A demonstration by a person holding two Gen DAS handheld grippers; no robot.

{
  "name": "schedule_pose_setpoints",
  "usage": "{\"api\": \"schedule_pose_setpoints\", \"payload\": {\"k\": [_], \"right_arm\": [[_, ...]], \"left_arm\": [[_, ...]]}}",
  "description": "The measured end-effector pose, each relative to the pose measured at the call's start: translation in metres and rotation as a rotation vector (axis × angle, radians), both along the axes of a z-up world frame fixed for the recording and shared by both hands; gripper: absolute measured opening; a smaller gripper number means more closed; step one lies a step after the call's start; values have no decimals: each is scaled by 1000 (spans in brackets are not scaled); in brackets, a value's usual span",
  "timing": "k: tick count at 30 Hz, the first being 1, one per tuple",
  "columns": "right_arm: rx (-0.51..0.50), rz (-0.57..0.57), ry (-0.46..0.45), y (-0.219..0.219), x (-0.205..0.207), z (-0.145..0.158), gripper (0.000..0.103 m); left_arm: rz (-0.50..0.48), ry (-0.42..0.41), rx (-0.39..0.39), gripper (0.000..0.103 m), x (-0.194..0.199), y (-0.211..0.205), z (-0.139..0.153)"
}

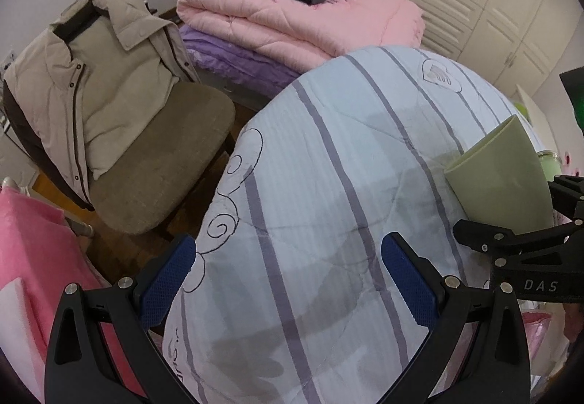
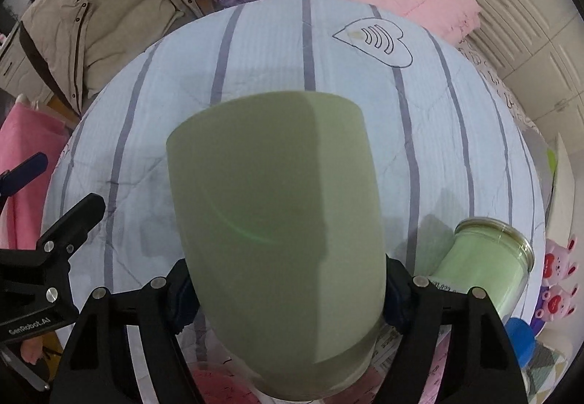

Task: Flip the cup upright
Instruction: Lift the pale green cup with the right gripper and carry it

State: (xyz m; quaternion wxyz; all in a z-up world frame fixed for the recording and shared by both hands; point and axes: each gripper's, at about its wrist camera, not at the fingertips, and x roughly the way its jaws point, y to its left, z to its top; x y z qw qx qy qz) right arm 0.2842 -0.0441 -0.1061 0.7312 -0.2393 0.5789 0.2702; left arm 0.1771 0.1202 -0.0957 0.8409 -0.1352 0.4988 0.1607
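While held: green cup (image 2: 277,236) tilted above striped quilt (image 2: 255,49)
Right gripper (image 2: 288,289): clamped on cup
Left gripper (image 1: 288,279): spread wide, holding nothing
Candle jar (image 2: 489,261): at 4 o'clock

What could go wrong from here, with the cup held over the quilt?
1. The quilt is soft and uneven, so the cup may topple once set down upright.
2. A glass jar lies close beside the cup; swinging the right tool could knock it.
3. The left tool hangs open nearby and gives no support if the cup slips.
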Motion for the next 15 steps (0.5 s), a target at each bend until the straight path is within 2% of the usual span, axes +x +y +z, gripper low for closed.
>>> {"api": "schedule_pose_setpoints", "payload": {"k": [11,15], "right_arm": [[76,-95,45,-3,5,12,79],[85,-108,16,-7,-2,24,79]], "left_arm": [[-3,-11,17,103,-9,-1,10],[-5,-41,27,103,-17,-3,23]]}}
